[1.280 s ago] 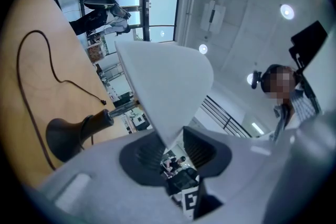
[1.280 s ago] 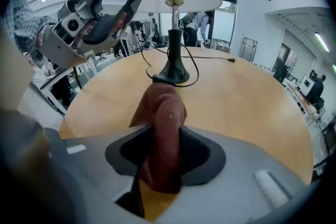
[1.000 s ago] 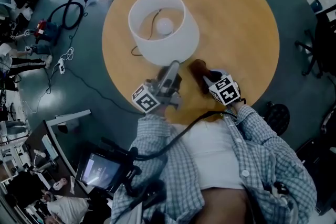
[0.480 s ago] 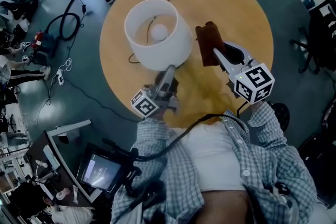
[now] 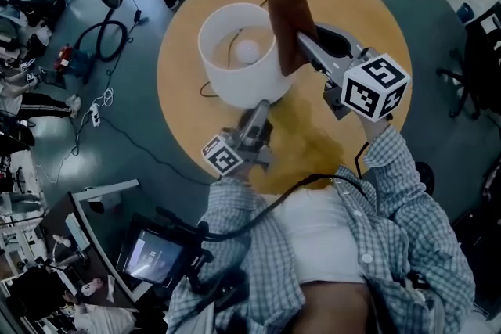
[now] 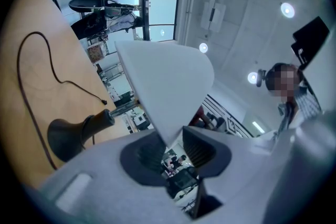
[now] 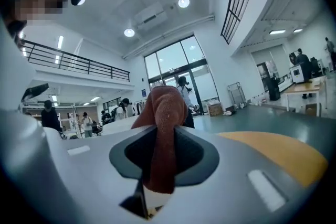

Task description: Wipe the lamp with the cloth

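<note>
Lamp [image 5: 244, 82] stands on the round wooden table [image 5: 368, 19], a little left of its middle, and I look down into its white shade [image 5: 227, 86] with the bulb [image 5: 248, 51] showing inside. The left gripper [image 5: 258, 107] comes up to the near edge of the shade; in the left gripper view its jaws are clamped on the shade's lower rim [image 6: 168, 86], whose thin wall runs down between the two dark pads. That same view shows the lamp's dark base [image 6: 68, 136] on the tabletop and its cord [image 6: 31, 86] looping away across the wood. The cloth [image 5: 288, 27], reddish brown, hangs at the far right side of the shade, over its rim as I see it from above; I cannot tell whether it touches the shade. The right gripper [image 5: 301, 43] holds it: in the right gripper view the jaws are closed on the cloth [image 7: 165, 134], which bunches up above the pads and trails below them. The right gripper's marker cube [image 5: 376, 86] sits high and to the right of the lamp, the left one [image 5: 221, 154] near the table's near edge. Cables [image 5: 106, 23] lie on the floor off to the left.
</note>
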A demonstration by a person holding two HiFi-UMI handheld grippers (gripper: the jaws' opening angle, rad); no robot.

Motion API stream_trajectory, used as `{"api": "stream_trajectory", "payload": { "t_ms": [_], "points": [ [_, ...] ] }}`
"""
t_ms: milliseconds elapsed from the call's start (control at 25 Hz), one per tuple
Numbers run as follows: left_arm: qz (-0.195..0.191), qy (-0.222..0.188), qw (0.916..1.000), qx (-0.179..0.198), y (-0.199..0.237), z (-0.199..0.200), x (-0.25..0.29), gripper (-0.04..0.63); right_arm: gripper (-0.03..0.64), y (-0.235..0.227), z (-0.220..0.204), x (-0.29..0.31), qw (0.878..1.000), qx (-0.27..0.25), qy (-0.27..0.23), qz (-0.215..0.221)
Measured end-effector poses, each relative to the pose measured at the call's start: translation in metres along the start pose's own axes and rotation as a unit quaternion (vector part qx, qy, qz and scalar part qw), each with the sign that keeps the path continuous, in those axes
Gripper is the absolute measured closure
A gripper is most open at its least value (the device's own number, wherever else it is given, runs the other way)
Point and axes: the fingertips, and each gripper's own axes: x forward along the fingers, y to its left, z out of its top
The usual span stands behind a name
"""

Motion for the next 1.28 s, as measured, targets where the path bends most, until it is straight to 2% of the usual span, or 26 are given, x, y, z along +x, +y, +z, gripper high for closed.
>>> {"api": "stream_trajectory", "payload": {
  "t_ms": [280, 440, 640, 800, 920, 1080, 1280],
  "points": [
    [-0.001, 0.001, 1.0000, 0.002, -0.002, 0.000, 0.000, 0.495, 0.526, -0.058, -0.090, 0.020, 0.992, 0.022, 0.114, -0.055],
    [0.000, 0.001, 1.0000, 0.003, -0.003, -0.001, -0.001, 0.497, 0.526, -0.071, -0.114, 0.017, 0.987, 0.031, 0.143, -0.060],
    [0.001, -0.001, 1.0000, 0.003, -0.003, -0.003, 0.001, 0.497, 0.526, -0.061, -0.074, 0.018, 0.994, 0.011, 0.105, -0.029],
    [0.002, -0.002, 1.0000, 0.003, -0.003, -0.001, 0.001, 0.497, 0.526, -0.037, -0.011, 0.034, 0.998, -0.019, 0.055, 0.023],
    [0.002, -0.003, 1.0000, 0.002, -0.004, 0.001, 0.001, 0.497, 0.526, -0.017, 0.028, 0.049, 0.997, -0.039, 0.032, 0.062],
    [0.003, -0.002, 1.0000, 0.001, -0.005, 0.001, 0.001, 0.496, 0.526, -0.015, 0.025, 0.068, 0.992, -0.061, 0.063, 0.087],
    [0.003, -0.001, 1.0000, 0.002, -0.007, 0.000, 0.002, 0.495, 0.526, -0.040, -0.021, 0.087, 0.980, -0.081, 0.156, 0.097]
  ]
}}
